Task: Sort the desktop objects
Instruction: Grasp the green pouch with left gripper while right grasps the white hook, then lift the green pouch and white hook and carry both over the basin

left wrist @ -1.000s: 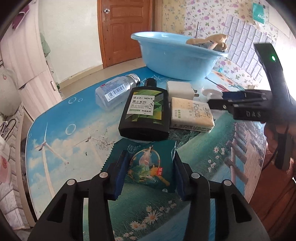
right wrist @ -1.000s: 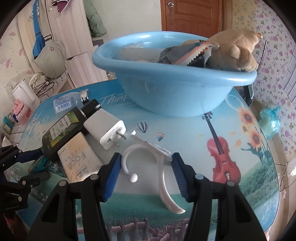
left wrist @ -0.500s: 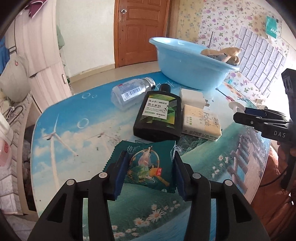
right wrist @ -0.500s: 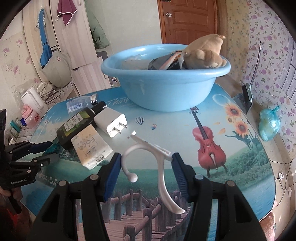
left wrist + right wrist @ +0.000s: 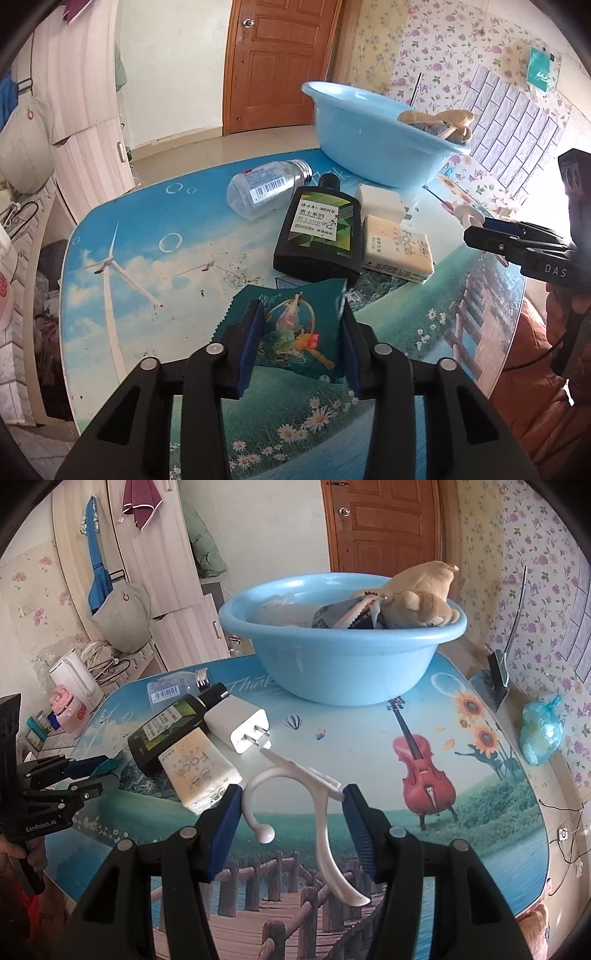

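Note:
A green sachet [image 5: 295, 332] with a printed figure lies near the table's front edge. My left gripper [image 5: 300, 310] has its jaws closing on it; both pads press its sides and it buckles upward. My right gripper [image 5: 293, 794] is shut on a white plastic hook [image 5: 320, 823], held just above the table. A black bottle [image 5: 317, 232], a clear bottle [image 5: 266, 184], a white charger [image 5: 380, 203] and a soap bar [image 5: 399, 251] lie together past the sachet. Behind them stands the blue basin [image 5: 332, 672], which holds a plush toy [image 5: 417, 598] and packets.
A knotted blue bag [image 5: 539, 734] and a dark stand [image 5: 495, 679] sit at the table's right edge. The table [image 5: 461, 812] has a printed picture top with rounded corners. Cupboards, a kettle and small items stand to the left beyond it. A person's hand holds each gripper.
The left jaws have narrowed onto the sachet, which now bends up between the pads. The right gripper drew back from the basin with the hook still in it.

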Demonstrator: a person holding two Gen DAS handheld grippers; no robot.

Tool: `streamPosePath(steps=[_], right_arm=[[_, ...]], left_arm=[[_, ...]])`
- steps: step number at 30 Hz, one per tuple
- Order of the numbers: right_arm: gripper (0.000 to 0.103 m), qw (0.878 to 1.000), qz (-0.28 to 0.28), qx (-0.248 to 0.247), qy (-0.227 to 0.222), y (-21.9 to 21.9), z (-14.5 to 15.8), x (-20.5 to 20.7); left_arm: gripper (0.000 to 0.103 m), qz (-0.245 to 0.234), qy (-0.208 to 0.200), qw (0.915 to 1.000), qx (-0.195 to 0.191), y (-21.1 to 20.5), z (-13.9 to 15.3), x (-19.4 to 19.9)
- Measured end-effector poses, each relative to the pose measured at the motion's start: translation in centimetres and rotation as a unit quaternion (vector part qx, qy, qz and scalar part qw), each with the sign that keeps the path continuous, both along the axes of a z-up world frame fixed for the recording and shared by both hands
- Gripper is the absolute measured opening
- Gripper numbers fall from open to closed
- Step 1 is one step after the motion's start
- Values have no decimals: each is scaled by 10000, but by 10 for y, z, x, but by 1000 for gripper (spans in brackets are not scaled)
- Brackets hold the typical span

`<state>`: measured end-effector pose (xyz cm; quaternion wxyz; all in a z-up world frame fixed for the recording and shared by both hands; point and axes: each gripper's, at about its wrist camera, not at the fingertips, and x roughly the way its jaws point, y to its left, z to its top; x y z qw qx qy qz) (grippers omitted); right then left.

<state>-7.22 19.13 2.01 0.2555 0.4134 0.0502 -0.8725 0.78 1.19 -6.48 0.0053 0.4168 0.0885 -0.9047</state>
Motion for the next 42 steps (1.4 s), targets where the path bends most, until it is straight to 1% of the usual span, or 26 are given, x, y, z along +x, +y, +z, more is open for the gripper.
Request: streamPosePath(steps=[1, 3, 7, 9, 12, 20, 26, 34, 42], right_arm=[[55, 10000, 11, -26, 21, 0, 2, 1], [55, 9999, 42, -70, 61, -1, 6, 2], [55, 9996, 138, -185, 166, -2, 17, 6], [55, 9993, 176, -230, 225, -3, 22, 7], [55, 9990, 196, -292, 264, -2, 26, 8], [55, 9974, 232, -532, 428, 5, 44, 11], [55, 9955, 291, -688, 583, 5, 60, 9], [55, 9914, 388, -867, 899, 3, 84, -3], [55, 9896, 173, -984, 1034, 11, 94, -44]], left_arm=[[22, 21, 28, 10000, -50, 1, 3, 1], [18, 27, 62, 10000, -64, 3, 9, 1], [12, -1, 123, 9999, -92, 6, 16, -1], [8, 16, 94, 9999, -102, 7, 17, -1], [8, -13, 196, 9998, -93, 9, 26, 2], [8, -69, 646, 9979, -79, 15, 67, 4], [8, -160, 810, 9966, -36, 19, 87, -3], [8, -453, 930, 9946, 58, 33, 109, -42], [8, -859, 1000, 9912, 104, 56, 124, -112]])
